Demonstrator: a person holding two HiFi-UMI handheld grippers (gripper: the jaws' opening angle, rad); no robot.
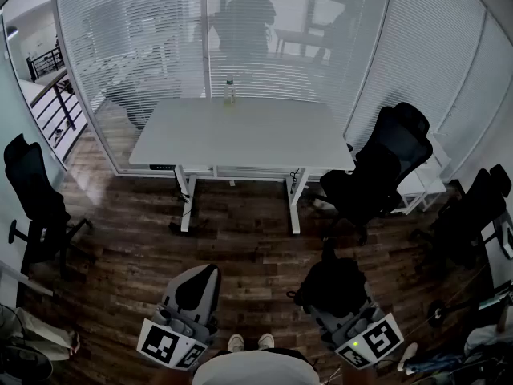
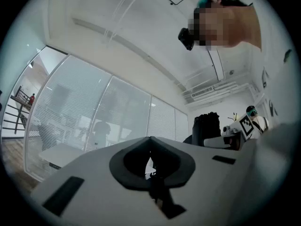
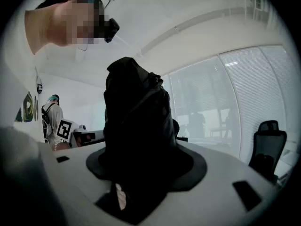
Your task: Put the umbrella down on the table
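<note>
Two grippers sit low in the head view, with the table (image 1: 240, 135) well ahead across wood floor.

Black chair (image 1: 32, 195) at far left is well apart from the path. No concern.

Left gripper (image 1: 199, 285): fingers are pressed together with nothing between them, only a thin slit of light in its own view. Risk: it gives the load no support, so if the umbrella sags, nothing catches it.

Table top is bare except for a small bottle (image 1: 230, 91) at the middle of the far edge. Risk: a long sweep or a sliding set-down could knock it over. The near half looks safer.

Right gripper (image 1: 346, 311): fingers are clamped on the umbrella (image 3: 136, 121), which is folded, black and rises out of the jaws as a loose bundle of cloth, well apart from the table. The grip seems to sit on soft fabric, not clearly on the shaft. Risk: the cloth shifts and the umbrella slips or tips during the carry, or a fold snags a pad on release and drags it off the spot.

Office chair (image 1: 381, 171) is touching or just beside the table's right corner; cannot tell which. Risk: an approach from that side catches on it. A centre approach looks cleaner.
</note>
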